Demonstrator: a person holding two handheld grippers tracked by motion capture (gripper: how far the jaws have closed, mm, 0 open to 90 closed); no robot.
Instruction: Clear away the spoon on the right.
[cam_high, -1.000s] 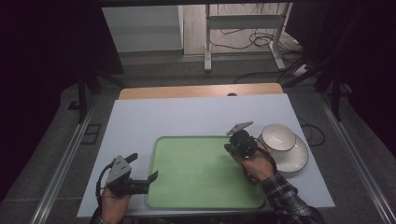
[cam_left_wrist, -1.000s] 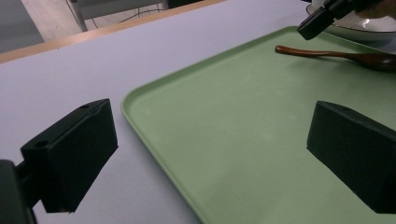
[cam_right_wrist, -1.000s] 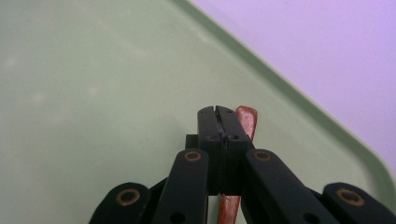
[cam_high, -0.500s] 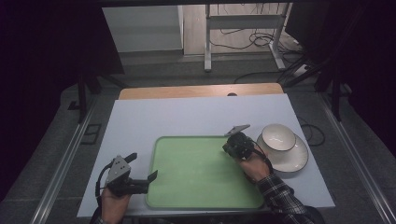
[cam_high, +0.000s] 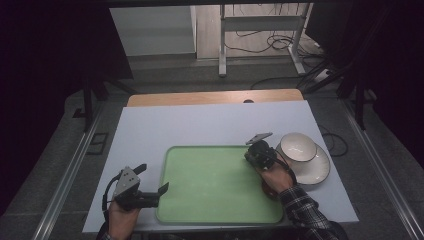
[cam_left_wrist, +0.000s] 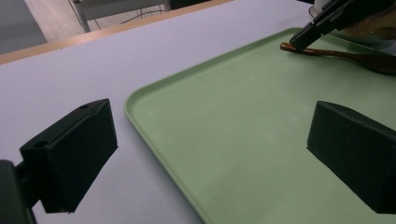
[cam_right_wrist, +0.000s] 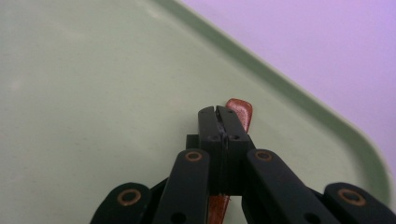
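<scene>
My right gripper (cam_right_wrist: 223, 122) was clamped tight on the wooden spoon (cam_right_wrist: 239, 113), its tip down at the green tray's (cam_high: 215, 175) far right corner, release pending, while my left gripper (cam_high: 152, 192) waited wide open and empty.

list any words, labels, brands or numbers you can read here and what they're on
None: no readable text in any view.
The light green plastic tray, the white table top, the white ceramic bowl on its white plate and the brown wooden spoon are all plain.
The two black grippers, left and right, show no label or marking.
</scene>
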